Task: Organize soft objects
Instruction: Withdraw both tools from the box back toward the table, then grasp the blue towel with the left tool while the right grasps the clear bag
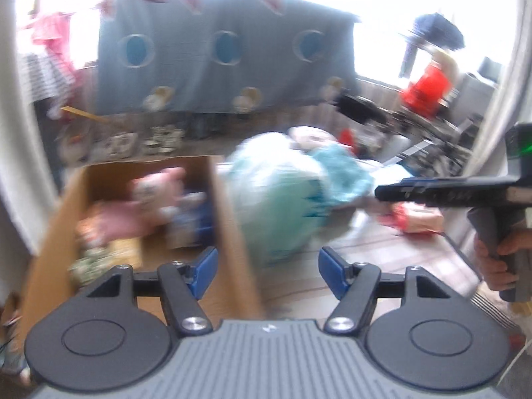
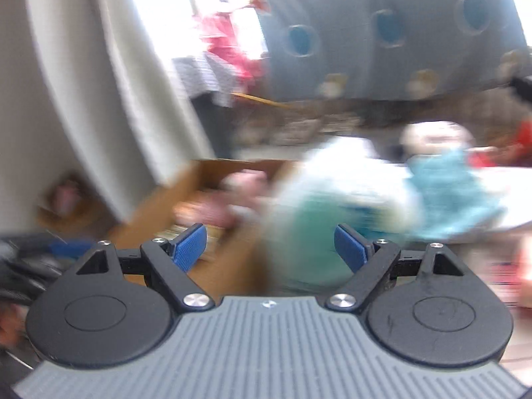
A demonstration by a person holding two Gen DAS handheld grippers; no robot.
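Left wrist view shows the left hand-held gripper (image 1: 267, 271) spread wide and holding nothing. Ahead of it and to its left sits a cardboard box (image 1: 229, 219) with a pink plush toy (image 1: 146, 199) already inside; straight ahead, against the box's near wall, lies a bulky pale-teal soft bundle (image 1: 282, 196), possibly bagged bedding, though blur makes that a guess. The right hand-held gripper (image 1: 385, 193) reaches in from the right, seen side-on above a small pink-and-red soft item (image 1: 415, 221). From its own camera, the right hand-held gripper (image 2: 270, 249) is likewise parted and empty, the teal bundle (image 2: 316, 219) directly in front. That bundle looks light, squashy and likely slippery if plastic-wrapped; pinching a gathered fold near its top should hold better than squeezing its rounded flank.
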